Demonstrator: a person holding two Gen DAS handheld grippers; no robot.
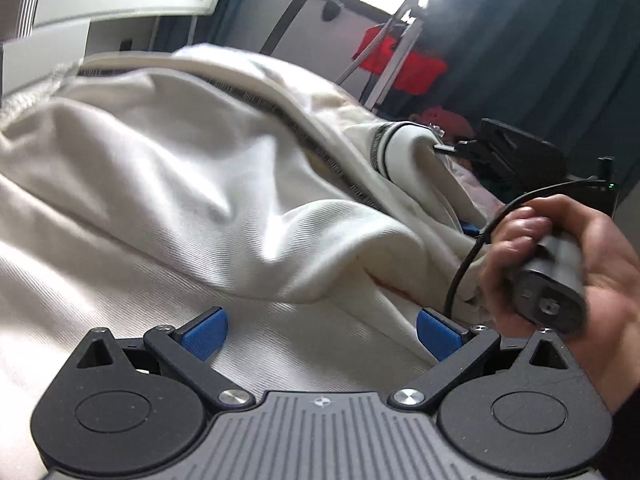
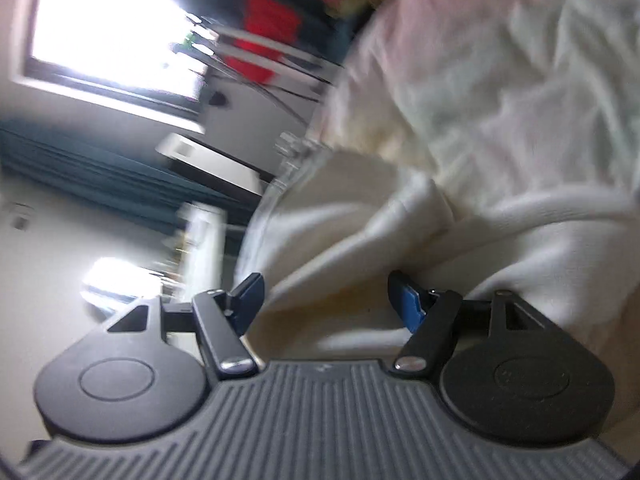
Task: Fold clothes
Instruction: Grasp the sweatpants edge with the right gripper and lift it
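Note:
A cream-white jacket (image 1: 180,168) with a zipper and a striped cuff (image 1: 394,152) lies crumpled across the surface in the left wrist view. My left gripper (image 1: 320,330) is open, its blue pads (image 1: 204,332) spread wide just above the fabric, holding nothing. In the right wrist view, tilted and blurred, the same cream fabric (image 2: 400,248) lies between the spread blue pads (image 2: 408,304) of my right gripper (image 2: 326,294), which is open. The right gripper's handle, gripped by a hand (image 1: 560,264), shows at the right of the left wrist view.
A pale pinkish bedsheet (image 2: 500,80) lies beyond the jacket. A drying rack with red cloth (image 1: 400,60), teal curtains (image 1: 540,60), a bright window (image 2: 112,40) and a white desk (image 1: 112,4) stand behind. A black cable (image 1: 472,248) hangs from the right handle.

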